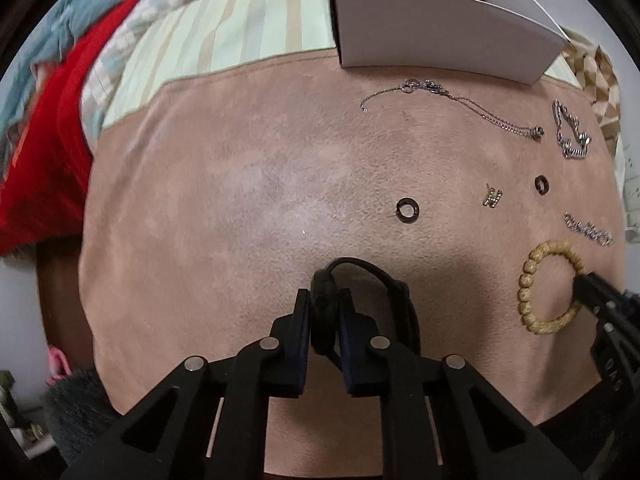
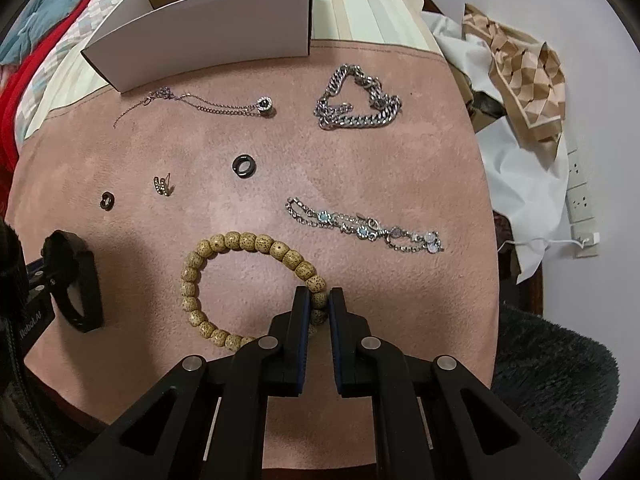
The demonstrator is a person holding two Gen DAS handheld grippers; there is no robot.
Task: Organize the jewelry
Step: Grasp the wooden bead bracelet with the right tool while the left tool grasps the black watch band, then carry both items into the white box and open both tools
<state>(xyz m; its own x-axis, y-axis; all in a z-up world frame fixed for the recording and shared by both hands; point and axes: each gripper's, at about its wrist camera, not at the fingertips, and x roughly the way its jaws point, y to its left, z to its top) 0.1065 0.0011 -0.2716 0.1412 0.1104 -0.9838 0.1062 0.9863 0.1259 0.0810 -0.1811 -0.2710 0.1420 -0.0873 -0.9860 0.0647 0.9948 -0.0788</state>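
My left gripper (image 1: 325, 300) is shut on a black watch-like band (image 1: 362, 280), held just above the pink mat (image 1: 224, 208); the band also shows in the right wrist view (image 2: 76, 280). My right gripper (image 2: 319, 298) is shut on a tan wooden bead bracelet (image 2: 240, 242), which lies on the mat and also shows in the left wrist view (image 1: 532, 280). On the mat lie a thin chain necklace (image 2: 208, 104), a heavy silver chain bracelet (image 2: 356, 96), a gemstone bracelet (image 2: 360, 228), two black rings (image 2: 244, 167) (image 2: 107, 200) and a small gold earring (image 2: 162, 186).
An open white cardboard box (image 2: 208, 36) stands at the mat's far edge on a striped cloth (image 2: 360, 4). Red and blue fabrics (image 1: 52, 120) lie to the left. Patterned and white cloths (image 2: 520, 80) and a wall socket strip (image 2: 580, 200) are at the right.
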